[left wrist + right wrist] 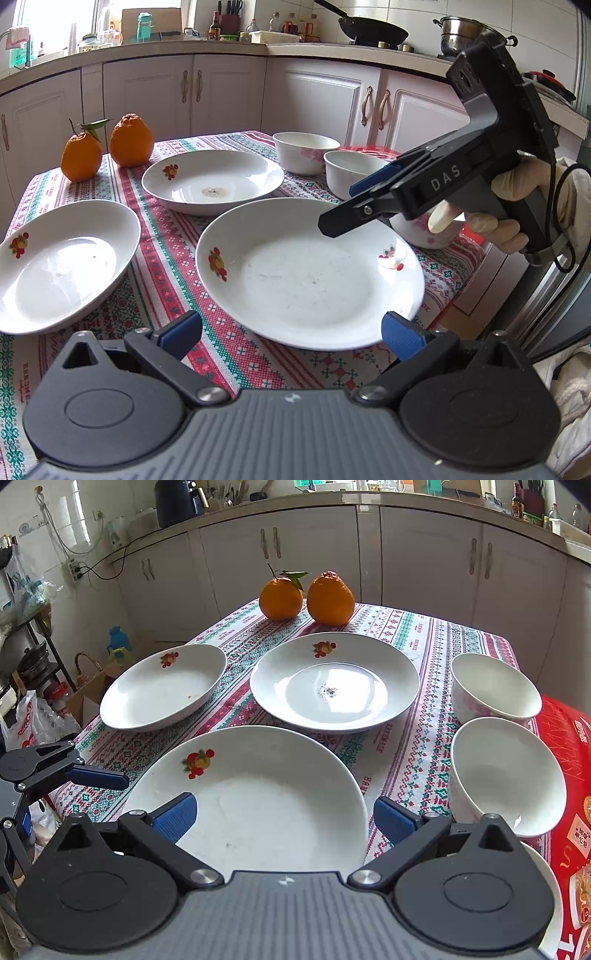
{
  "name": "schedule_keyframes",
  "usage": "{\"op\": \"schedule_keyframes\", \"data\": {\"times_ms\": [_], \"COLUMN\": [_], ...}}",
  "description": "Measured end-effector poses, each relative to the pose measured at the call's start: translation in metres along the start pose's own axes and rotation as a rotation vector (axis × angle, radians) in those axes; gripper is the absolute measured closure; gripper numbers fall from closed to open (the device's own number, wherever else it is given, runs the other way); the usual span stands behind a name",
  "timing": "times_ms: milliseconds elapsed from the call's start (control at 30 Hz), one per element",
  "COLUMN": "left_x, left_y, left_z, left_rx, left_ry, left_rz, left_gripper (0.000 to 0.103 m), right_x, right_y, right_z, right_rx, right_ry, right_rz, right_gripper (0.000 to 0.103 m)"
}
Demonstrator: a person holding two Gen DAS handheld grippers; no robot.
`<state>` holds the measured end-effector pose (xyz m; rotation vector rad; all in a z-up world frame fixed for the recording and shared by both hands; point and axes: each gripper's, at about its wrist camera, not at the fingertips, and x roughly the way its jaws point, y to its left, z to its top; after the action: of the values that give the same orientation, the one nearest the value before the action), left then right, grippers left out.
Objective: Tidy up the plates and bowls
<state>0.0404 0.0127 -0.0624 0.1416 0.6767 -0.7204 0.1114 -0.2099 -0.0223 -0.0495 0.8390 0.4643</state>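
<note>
Three white plates sit on a patterned tablecloth (166, 258): the nearest plate (310, 273) at centre, one (62, 262) at nine o'clock, another (212, 181) at twelve. The left gripper (291, 332) gapes wide below; a gloved hand (517, 199) holds the right gripper (354, 199) at two o'clock.

**Table layout**

Seen from the right wrist camera, the near plate (258, 797) lies closest on the table (417, 635). Behind it sit the left plate (162, 686) and the middle plate (334, 681), side by side. Two oranges (306, 596) stand behind those, touching or nearly so. To the right, the far bowl (495, 688) sits behind the near bowl (506, 775).
</note>
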Motion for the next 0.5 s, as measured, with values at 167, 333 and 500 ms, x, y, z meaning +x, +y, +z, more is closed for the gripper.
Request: {"op": "schedule_keyframes", "data": {"times_ms": [167, 333, 500], "left_x": [0.0, -0.001, 0.009], "left_y": [0.002, -0.003, -0.003], "left_z": [-0.003, -0.005, -0.005], "left_rx": [-0.014, 0.061, 0.091], "left_ry": [0.009, 0.018, 0.027], "left_rz": [-0.062, -0.078, -0.077], "left_gripper": [0.001, 0.001, 0.001], "right_x": [0.008, 0.016, 0.027], "right_y": [-0.006, -0.01, -0.013], "right_z": [0.003, 0.008, 0.012], "right_rx": [0.015, 0.013, 0.014], "right_ry": [0.032, 0.067, 0.093], "right_rz": [0.016, 0.041, 0.053], "right_gripper": [0.0, 0.0, 0.0]}}
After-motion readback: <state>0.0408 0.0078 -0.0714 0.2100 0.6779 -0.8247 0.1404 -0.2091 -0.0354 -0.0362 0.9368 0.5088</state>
